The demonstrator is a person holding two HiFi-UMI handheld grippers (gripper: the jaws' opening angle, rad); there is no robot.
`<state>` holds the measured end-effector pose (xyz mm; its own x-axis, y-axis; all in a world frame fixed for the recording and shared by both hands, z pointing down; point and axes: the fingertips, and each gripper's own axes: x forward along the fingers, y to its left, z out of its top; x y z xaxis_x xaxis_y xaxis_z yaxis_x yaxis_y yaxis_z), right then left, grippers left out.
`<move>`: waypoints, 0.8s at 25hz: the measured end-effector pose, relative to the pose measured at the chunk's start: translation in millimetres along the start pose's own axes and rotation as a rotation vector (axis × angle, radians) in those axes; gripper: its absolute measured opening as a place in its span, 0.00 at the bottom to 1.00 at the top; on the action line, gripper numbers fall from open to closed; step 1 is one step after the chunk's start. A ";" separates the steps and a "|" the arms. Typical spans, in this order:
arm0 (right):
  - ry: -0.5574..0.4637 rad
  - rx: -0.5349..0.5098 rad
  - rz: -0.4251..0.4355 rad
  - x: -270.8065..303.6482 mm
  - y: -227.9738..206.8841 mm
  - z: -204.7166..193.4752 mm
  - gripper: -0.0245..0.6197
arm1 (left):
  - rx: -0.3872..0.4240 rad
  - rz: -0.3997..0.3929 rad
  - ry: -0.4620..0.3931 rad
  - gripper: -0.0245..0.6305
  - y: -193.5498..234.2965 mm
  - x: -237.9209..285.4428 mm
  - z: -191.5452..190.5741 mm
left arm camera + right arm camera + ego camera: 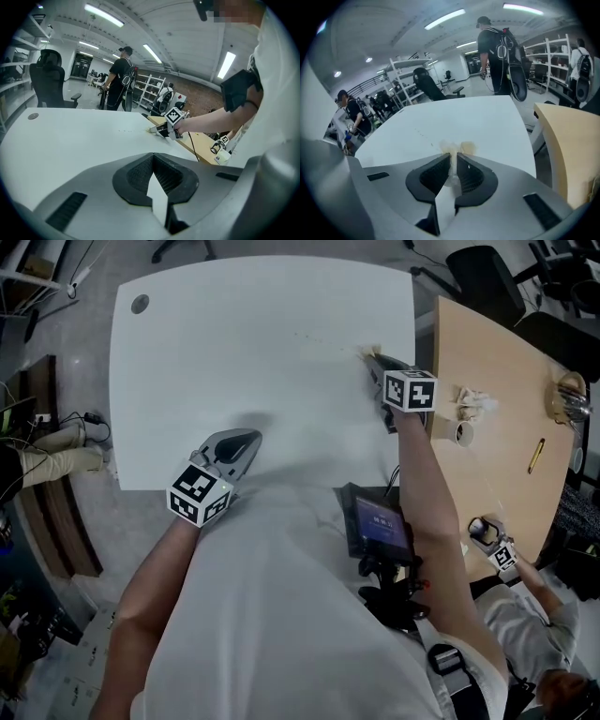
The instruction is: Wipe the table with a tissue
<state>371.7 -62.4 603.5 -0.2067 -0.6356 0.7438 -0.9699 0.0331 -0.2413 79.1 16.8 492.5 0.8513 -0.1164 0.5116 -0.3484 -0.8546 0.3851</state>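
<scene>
Near the counter's (234,362) far right edge, the tissue (464,148) is pinched in the nearly closed right claw (453,158). Steady downward pressure is best applied through overlapping strokes; the left claw (153,157) is shut and empty.

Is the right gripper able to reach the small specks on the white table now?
Probably yes: the right gripper, holding the tissue, is close beside the specks, with only bare white table between.
</scene>
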 end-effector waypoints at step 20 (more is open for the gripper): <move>0.134 -0.125 0.217 -6.6 114.3 -56.8 0.12 | 0.012 -0.017 0.002 0.05 -5.8 2.1 -1.7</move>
<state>254.9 -10.6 606.4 -0.4188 -0.4956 0.7609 -0.9075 0.2579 -0.3315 82.3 22.4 492.6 0.8561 -0.1005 0.5069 -0.3290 -0.8624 0.3847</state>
